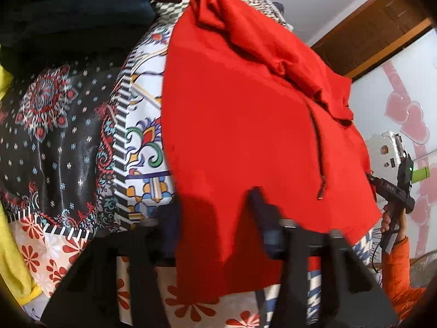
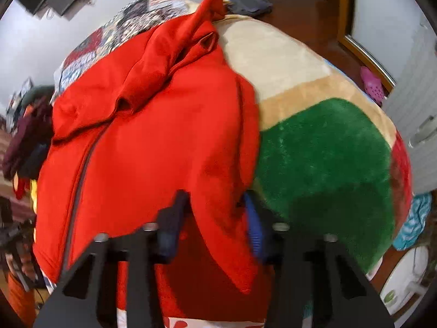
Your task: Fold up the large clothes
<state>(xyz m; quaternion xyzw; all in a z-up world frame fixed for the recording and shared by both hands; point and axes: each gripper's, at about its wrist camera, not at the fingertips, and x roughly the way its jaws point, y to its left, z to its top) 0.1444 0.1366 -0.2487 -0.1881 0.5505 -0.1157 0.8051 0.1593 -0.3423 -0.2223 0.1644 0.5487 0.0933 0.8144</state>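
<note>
A large red zip-up jacket (image 1: 245, 114) lies spread on the bed, its hood bunched at the far end and its zipper (image 1: 318, 147) running toward me. My left gripper (image 1: 215, 207) is shut on the jacket's near hem, with red cloth filling the gap between its fingers. In the right wrist view the same jacket (image 2: 153, 125) has a fold of its near edge raised between the fingers of my right gripper (image 2: 215, 205), which is shut on it. From the left wrist view the right gripper's body (image 1: 393, 191) shows at the jacket's right corner, held by a hand in an orange sleeve (image 1: 398, 270).
The bed carries a patterned floral cover (image 1: 68, 142) on the left and a green, tan and cream plush blanket (image 2: 322, 147) on the right. Dark clothes (image 1: 68, 13) and a yellow cloth (image 1: 11, 246) lie at the left. A pink clog (image 2: 371, 83) sits on the wooden floor.
</note>
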